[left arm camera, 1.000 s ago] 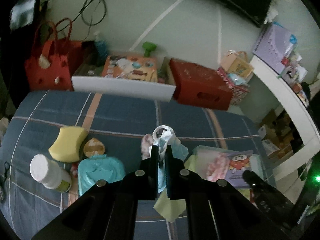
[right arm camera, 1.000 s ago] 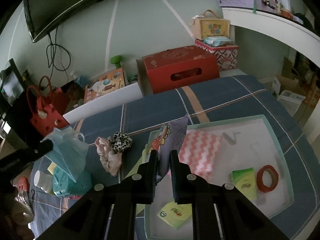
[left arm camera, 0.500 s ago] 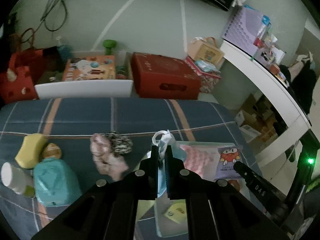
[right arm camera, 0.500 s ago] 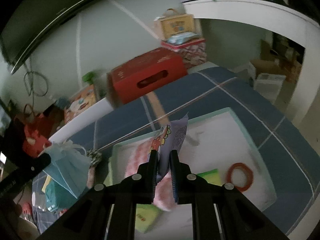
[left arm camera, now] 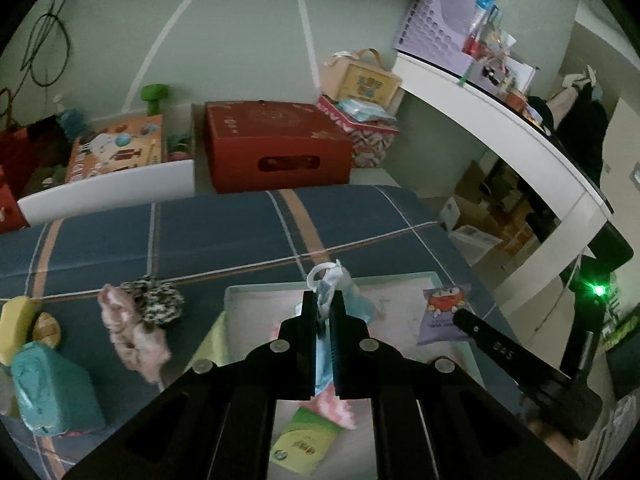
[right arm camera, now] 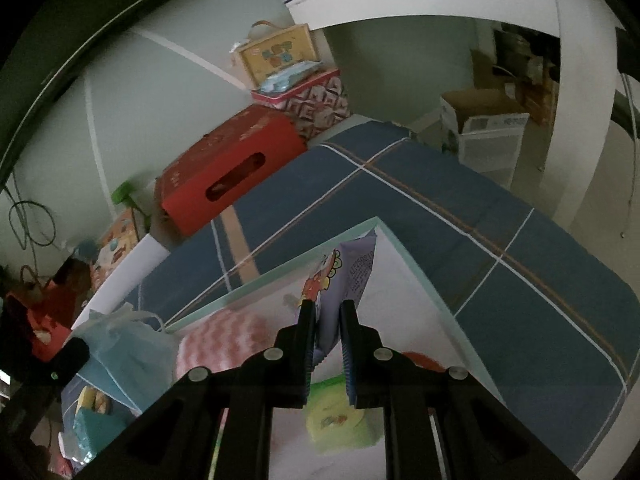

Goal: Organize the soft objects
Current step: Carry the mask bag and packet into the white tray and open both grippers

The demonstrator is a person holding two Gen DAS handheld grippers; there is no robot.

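Observation:
My left gripper (left arm camera: 324,300) is shut on a light blue face mask (left arm camera: 352,300) with a white ear loop, held above the white tray (left arm camera: 256,292) with the mint rim on the blue plaid bed. My right gripper (right arm camera: 326,308) is shut on a purple snack packet (right arm camera: 356,272) with a red cartoon figure, over the same tray (right arm camera: 404,248). In the left wrist view that packet (left arm camera: 440,312) hangs at the tip of the right gripper. The mask (right arm camera: 124,344) shows at the left of the right wrist view. A pink chevron cloth (right arm camera: 224,344) and a green packet (left arm camera: 304,440) lie in the tray.
On the bed left of the tray lie a pink cloth (left arm camera: 132,336), a leopard scrunchie (left arm camera: 156,300), a teal wipes pack (left arm camera: 52,392), a yellow sponge (left arm camera: 12,328). A red box (left arm camera: 276,144) and a white drawer (left arm camera: 108,184) stand beyond the bed; a white desk (left arm camera: 520,136) curves at right.
Both grippers have swung right, from over the loose items on the bed to above the tray, each still holding its item. The views have rolled.

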